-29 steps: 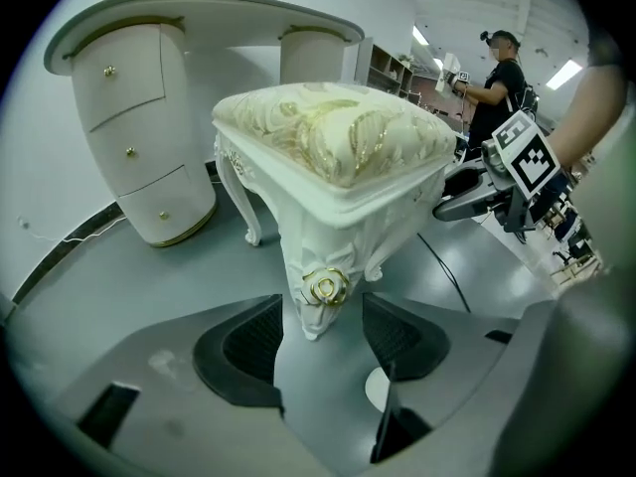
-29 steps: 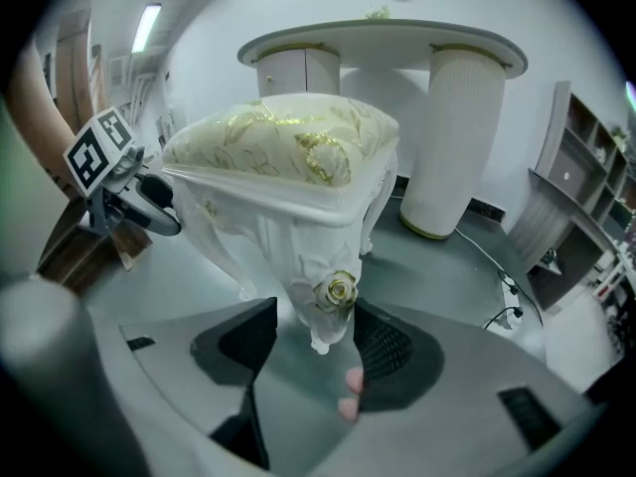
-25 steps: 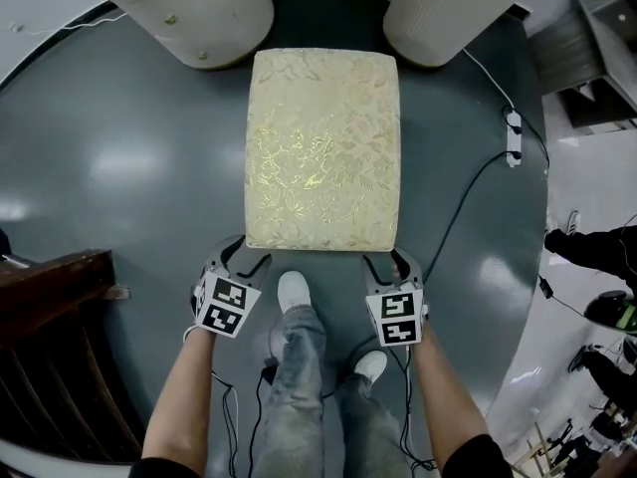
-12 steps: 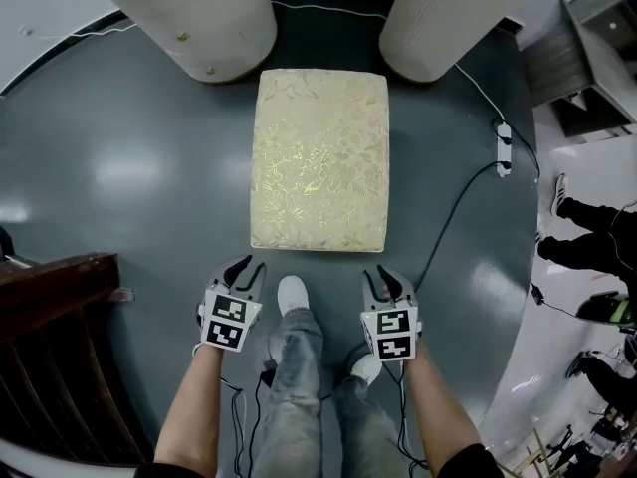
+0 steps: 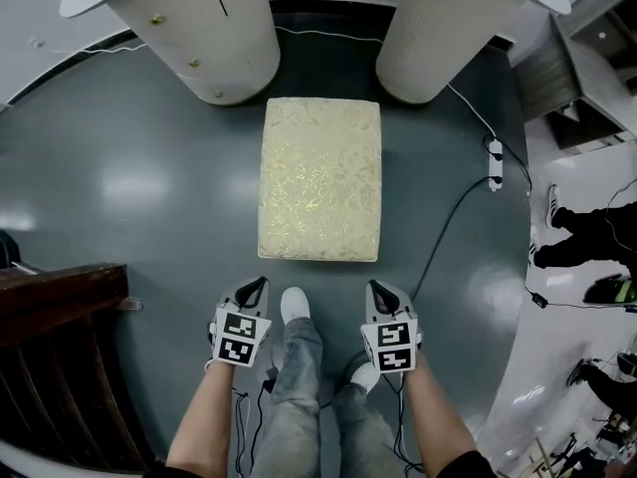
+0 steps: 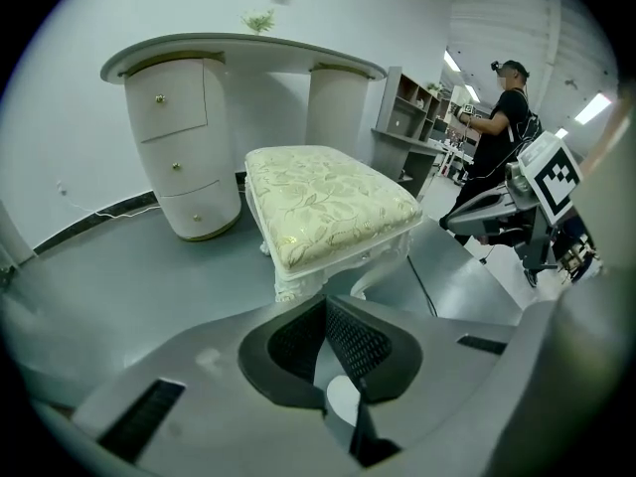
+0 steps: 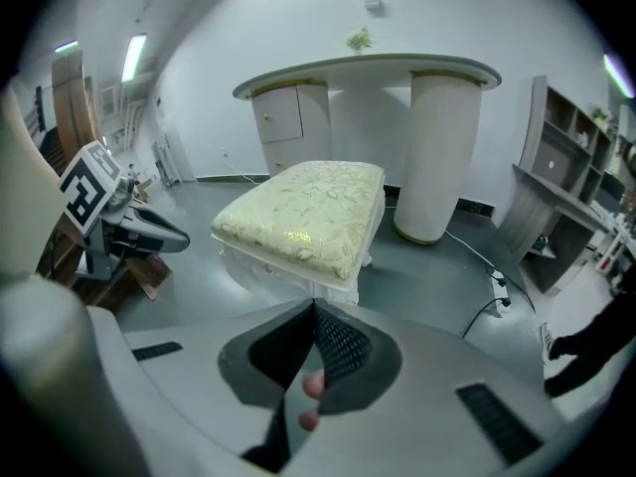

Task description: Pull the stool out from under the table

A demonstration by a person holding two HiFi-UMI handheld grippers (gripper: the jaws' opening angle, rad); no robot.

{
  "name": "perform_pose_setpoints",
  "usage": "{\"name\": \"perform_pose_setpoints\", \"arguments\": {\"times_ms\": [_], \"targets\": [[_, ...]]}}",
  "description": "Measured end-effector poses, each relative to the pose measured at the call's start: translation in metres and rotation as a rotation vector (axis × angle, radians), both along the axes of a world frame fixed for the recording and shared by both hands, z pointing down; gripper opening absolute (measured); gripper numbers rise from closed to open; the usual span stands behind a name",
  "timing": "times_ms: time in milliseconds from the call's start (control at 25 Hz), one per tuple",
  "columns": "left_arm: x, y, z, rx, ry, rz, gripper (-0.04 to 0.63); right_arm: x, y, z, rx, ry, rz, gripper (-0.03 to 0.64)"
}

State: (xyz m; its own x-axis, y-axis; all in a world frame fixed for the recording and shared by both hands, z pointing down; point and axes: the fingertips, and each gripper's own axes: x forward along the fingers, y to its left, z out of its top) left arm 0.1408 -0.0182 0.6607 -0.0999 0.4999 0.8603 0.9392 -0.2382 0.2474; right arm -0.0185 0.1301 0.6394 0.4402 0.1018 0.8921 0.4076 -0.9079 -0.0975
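The stool (image 5: 319, 179) has a cream and gold cushion and white carved legs, and it stands on the grey floor just in front of the white table's two pedestals (image 5: 199, 38). My left gripper (image 5: 261, 283) and right gripper (image 5: 376, 287) hang a short way off its near edge, one toward each corner, touching nothing. Both have just been closing and are now shut with nothing between the jaws. The left gripper view shows the stool (image 6: 328, 202) beyond the shut jaws (image 6: 326, 301). In the right gripper view the stool (image 7: 303, 217) stands ahead of the jaws (image 7: 315, 311).
A power strip (image 5: 490, 162) with a black cable lies on the floor to the stool's right. Dark wooden furniture (image 5: 60, 366) stands at the lower left. My legs and white shoe (image 5: 295, 307) are between the grippers. Another person (image 5: 587, 237) and shelves (image 5: 587, 78) are at the right.
Both grippers have left the stool's near edge, drawn back toward me and risen. Their jaws went from open to shut. The stool has stayed in place by the pedestals.
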Motion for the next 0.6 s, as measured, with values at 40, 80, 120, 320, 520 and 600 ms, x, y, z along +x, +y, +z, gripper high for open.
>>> {"name": "perform_pose_setpoints", "arguments": {"times_ms": [40, 80, 120, 320, 520, 600], "targets": [[0.000, 0.002, -0.004, -0.003, 0.000, -0.003, 0.012, 0.001, 0.001, -0.005, 0.001, 0.007, 0.000, 0.061], [0.000, 0.004, -0.009, -0.007, -0.002, -0.005, 0.012, 0.003, 0.001, -0.010, 0.001, 0.013, 0.001, 0.061], [-0.001, 0.006, -0.013, -0.012, -0.006, -0.006, 0.012, 0.003, 0.001, -0.015, 0.004, 0.019, 0.003, 0.061], [-0.005, 0.022, -0.037, -0.043, -0.015, 0.008, 0.012, 0.005, -0.001, -0.035, 0.034, 0.029, 0.008, 0.061], [-0.003, 0.032, -0.064, -0.066, -0.016, -0.023, 0.012, 0.015, 0.003, -0.067, 0.033, 0.082, 0.041, 0.061], [-0.005, 0.034, -0.075, -0.071, -0.014, -0.021, 0.012, 0.018, 0.005, -0.080, 0.021, 0.093, 0.049, 0.061]]}}
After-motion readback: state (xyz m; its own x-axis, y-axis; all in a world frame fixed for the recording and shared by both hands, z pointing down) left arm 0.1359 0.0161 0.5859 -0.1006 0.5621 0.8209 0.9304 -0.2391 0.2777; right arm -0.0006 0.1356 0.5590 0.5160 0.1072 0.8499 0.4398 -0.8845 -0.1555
